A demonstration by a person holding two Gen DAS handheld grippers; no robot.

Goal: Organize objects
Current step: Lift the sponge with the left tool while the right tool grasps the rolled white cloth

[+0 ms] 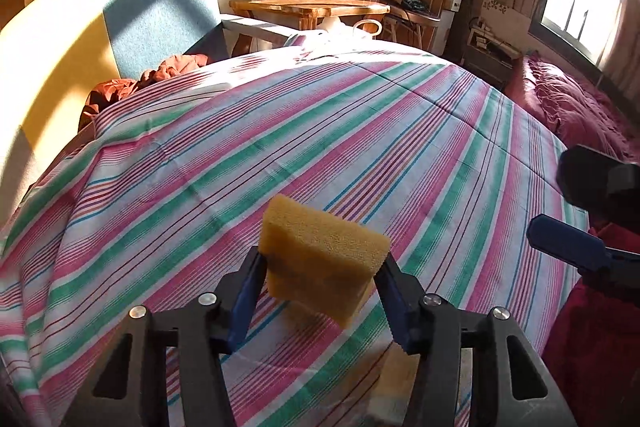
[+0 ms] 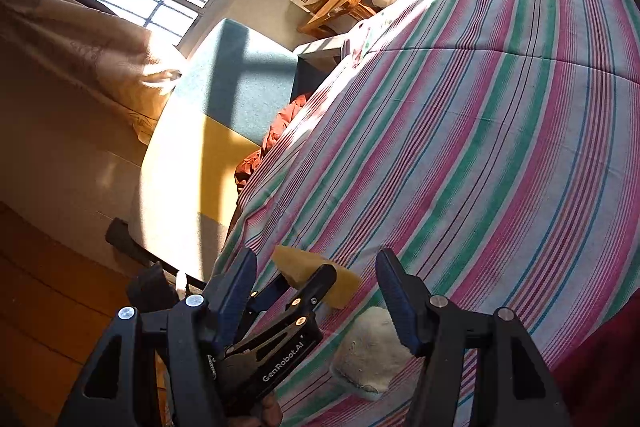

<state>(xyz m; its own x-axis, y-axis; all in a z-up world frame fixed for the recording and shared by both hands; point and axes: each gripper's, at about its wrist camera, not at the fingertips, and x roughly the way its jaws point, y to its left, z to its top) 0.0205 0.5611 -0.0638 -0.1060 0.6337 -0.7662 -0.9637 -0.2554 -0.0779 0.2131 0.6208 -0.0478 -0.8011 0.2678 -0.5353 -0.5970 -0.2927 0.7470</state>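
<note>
The left claw (image 1: 320, 267) grips a yellow sponge (image 1: 322, 247), lifted clear of the striped bedsheet (image 1: 360, 131). The right claw (image 2: 316, 291) stands open and empty above a white sponge (image 2: 370, 351) lying on the bed. Sorting appears barely begun; no destination visible.

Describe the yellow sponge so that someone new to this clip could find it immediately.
Start at the striped bedsheet that fills the view, then come to its near edge, where the left gripper reaches in. The yellow sponge is clamped between its blue pads, lifted off the sheet. It is a coarse yellow block, unlike the pale whitish pad lying flat nearby.
</note>
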